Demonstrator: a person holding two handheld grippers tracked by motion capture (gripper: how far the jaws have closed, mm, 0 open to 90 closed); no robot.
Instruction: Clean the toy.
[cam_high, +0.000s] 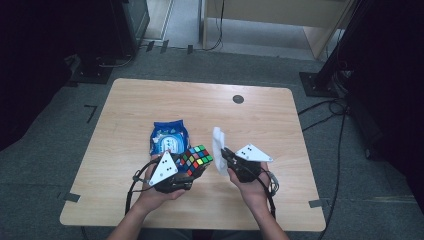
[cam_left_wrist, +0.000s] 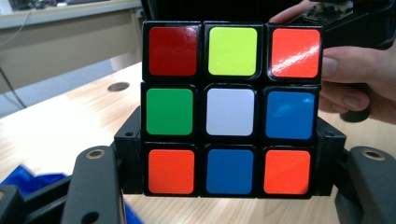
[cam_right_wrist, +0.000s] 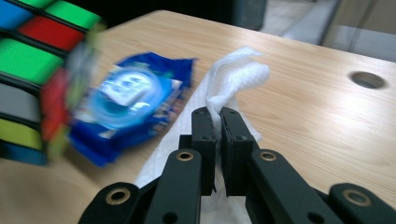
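1. The left gripper (cam_high: 186, 170) is black, topped by a pale grey three-cornered plate with small black dots.
2. The right gripper (cam_high: 223, 152) carries the same dotted grey plate.
3. A thin black cable loops from the rear of each.
4. Seen from each gripper's own camera, the matte black jaws have link arms with brass-ringed pivot holes and small screws.
5. The person's forearms are bare, with no sleeves.

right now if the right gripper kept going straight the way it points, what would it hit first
Probably bare table. The right gripper, shut on the white wipe, points past the blue wipes pack, which lies to the left of its line, with the cube further left. Depth is hard to judge.
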